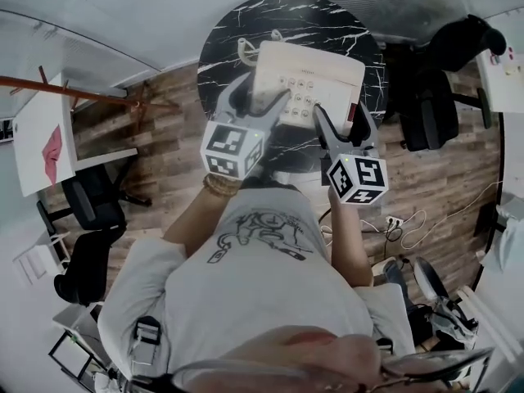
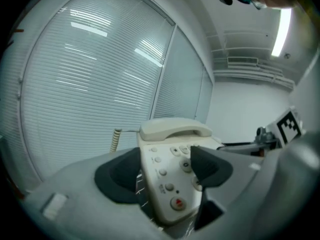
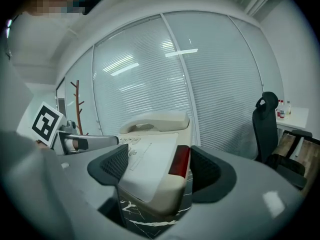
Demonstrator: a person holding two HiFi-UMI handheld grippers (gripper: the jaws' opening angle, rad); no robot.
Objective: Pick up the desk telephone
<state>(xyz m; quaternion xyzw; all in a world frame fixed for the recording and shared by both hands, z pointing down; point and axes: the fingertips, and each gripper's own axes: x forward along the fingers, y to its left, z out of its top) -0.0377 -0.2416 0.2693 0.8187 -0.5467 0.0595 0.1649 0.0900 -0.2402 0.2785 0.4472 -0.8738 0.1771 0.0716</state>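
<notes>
The cream desk telephone [image 1: 307, 76] hangs above the round black marble table [image 1: 225, 31], carried between both grippers. My left gripper [image 1: 260, 101] is shut on its near left corner; in the left gripper view the phone [image 2: 162, 159] fills the gap, one pad resting over the keypad, and the handset [image 2: 175, 129] lies in its cradle. My right gripper [image 1: 344, 121] is shut on the near right corner. In the right gripper view the phone [image 3: 145, 159] sits between the pads, its red side strip [image 3: 180, 160] against the right pad. A coiled cord [image 2: 116, 140] hangs at the far left.
Black office chairs stand to the right [image 1: 426, 105] and left [image 1: 90, 211] of the table on the wooden floor. A white desk [image 1: 37, 137] lies at the left. A wooden coat stand [image 3: 77, 104] and window blinds [image 3: 150, 74] are beyond the phone.
</notes>
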